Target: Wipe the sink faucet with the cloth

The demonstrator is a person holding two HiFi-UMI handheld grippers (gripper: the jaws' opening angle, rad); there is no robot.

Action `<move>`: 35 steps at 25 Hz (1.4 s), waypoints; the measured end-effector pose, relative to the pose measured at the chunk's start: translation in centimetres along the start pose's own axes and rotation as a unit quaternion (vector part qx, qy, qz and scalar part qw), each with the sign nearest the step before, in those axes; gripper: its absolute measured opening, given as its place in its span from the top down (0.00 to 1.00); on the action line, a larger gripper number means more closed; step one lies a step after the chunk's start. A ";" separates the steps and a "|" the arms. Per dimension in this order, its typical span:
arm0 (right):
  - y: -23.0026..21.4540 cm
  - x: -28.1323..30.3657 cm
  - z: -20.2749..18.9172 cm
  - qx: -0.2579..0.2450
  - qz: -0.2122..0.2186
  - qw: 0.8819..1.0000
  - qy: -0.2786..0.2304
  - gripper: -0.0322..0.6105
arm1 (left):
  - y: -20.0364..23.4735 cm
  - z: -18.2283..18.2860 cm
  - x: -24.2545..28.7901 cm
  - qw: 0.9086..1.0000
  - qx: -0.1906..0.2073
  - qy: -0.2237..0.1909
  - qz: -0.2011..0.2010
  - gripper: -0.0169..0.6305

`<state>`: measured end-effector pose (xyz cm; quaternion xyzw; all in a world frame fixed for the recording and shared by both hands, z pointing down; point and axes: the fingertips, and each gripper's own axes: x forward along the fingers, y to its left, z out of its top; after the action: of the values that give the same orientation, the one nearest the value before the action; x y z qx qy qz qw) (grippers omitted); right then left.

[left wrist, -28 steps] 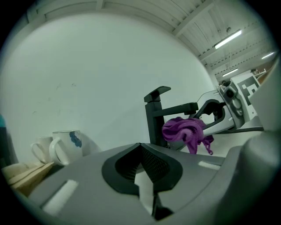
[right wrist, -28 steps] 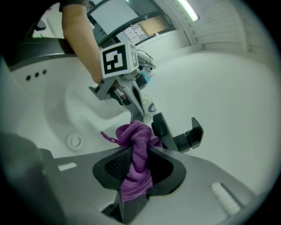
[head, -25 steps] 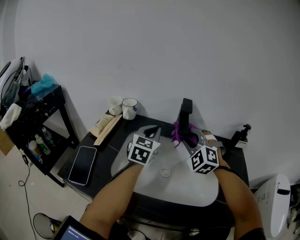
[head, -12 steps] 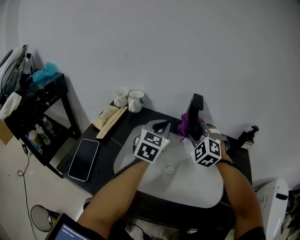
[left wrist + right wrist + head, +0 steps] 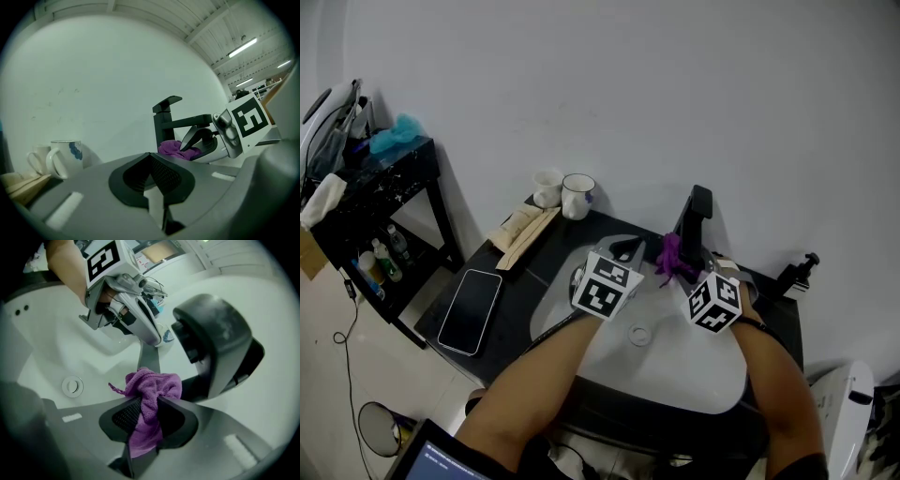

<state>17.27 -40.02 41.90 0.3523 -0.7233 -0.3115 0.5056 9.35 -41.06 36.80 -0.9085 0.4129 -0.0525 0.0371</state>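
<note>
Two mugs stand at the counter's 11 o'clock, a phone at 9. Over the sink, the right gripper's jaws clamp the purple cloth just beside the black faucet. The left gripper, jaws together and empty, hovers at the faucet's 9 o'clock.

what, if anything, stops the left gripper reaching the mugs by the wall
Probably nothing, so yes: the left gripper is shut and empty above the sink, and the dark counter between it and the mugs looks bare.

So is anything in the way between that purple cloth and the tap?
Nothing visible. The right gripper holds the cloth right beside the faucet, with no object between them; the left gripper is off to the side.
</note>
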 end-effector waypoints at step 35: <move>-9.9 -3.5 -1.6 0.009 -0.088 0.996 0.016 0.79 | 0.1 -0.4 0.1 1.000 -0.005 0.006 0.001 0.95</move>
<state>21.60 -42.79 32.60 0.4238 -0.6843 -0.3430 0.4843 9.27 -41.18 37.20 -0.9080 0.4142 -0.0558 0.0305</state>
